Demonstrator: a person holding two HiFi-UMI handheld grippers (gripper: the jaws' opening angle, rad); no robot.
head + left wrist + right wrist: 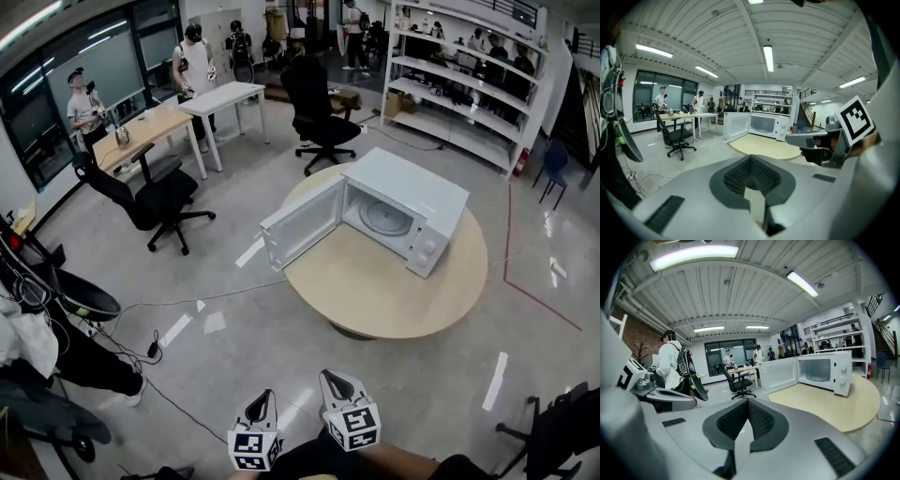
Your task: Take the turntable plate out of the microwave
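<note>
Jaws of the left gripper [263, 401] and the right gripper [335, 381] are pressed together and empty. They are held side by side, well short of the microwave [427, 202] and aimed at it. The turntable plate [385, 217] lies inside it. The head view's lower edge cuts off the grippers' rear ends.

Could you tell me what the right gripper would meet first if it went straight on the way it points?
The way looks free at first: the right gripper points across bare floor toward the round table and the microwave's open door; which comes first, I cannot tell.
</note>
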